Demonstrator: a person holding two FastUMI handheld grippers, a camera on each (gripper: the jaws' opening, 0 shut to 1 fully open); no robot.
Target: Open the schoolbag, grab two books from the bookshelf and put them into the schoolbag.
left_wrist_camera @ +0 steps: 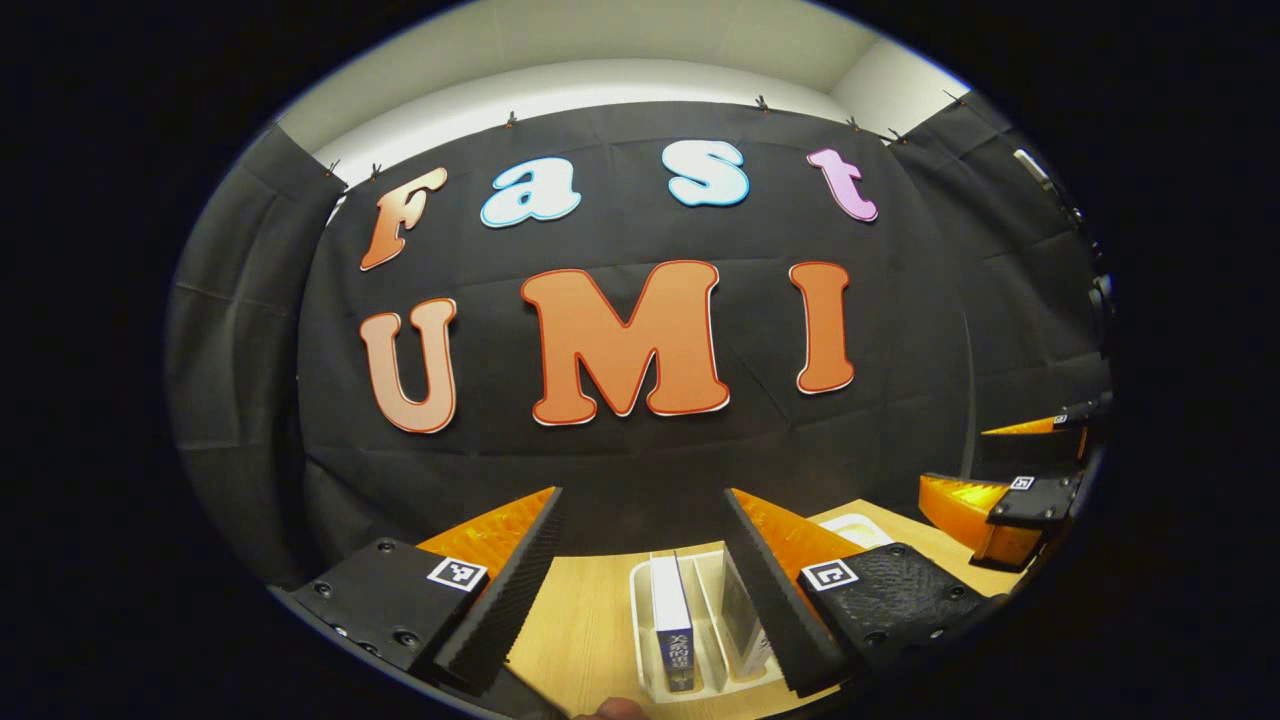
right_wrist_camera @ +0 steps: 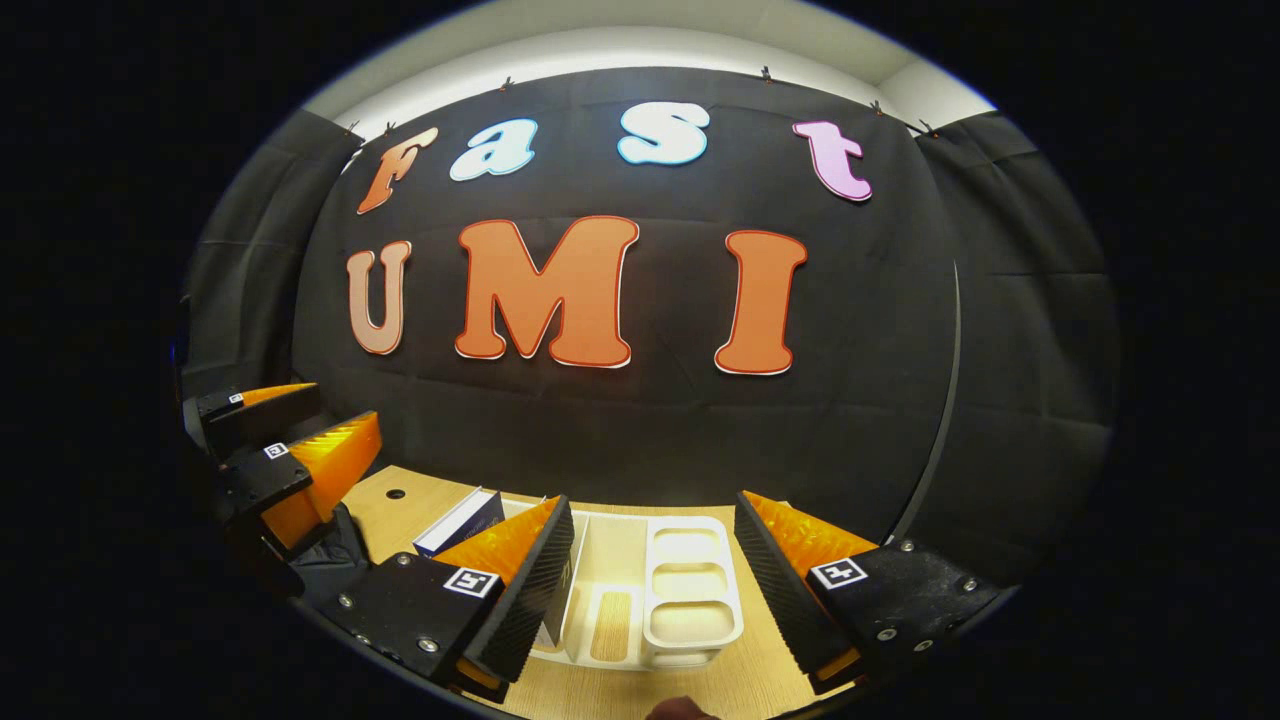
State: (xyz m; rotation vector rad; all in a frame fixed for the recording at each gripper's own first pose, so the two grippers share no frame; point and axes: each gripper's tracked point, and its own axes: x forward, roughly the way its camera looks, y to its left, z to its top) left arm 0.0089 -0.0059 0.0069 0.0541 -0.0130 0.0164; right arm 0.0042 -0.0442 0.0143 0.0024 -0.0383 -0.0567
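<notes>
A white bookshelf rack (left_wrist_camera: 640, 625) stands on the wooden table below my left gripper (left_wrist_camera: 643, 492), which is open and held above it with nothing between its fingers. In the rack a book with a blue spine (left_wrist_camera: 672, 625) stands upright, and a second, paler book (left_wrist_camera: 745, 625) stands beside it. My right gripper (right_wrist_camera: 653, 500) is open too, hovering over the rack's small compartments (right_wrist_camera: 742, 600). A blue book (right_wrist_camera: 462, 520) shows left of its left finger. Dark fabric (right_wrist_camera: 325, 555) at the lower left may be the schoolbag.
The wooden table (right_wrist_camera: 400, 510) runs back to the black cloth wall. In each view the other gripper shows at the side, open: the right one (left_wrist_camera: 955, 455), the left one (right_wrist_camera: 345, 402). A fingertip (left_wrist_camera: 610, 708) peeks in at the bottom edge.
</notes>
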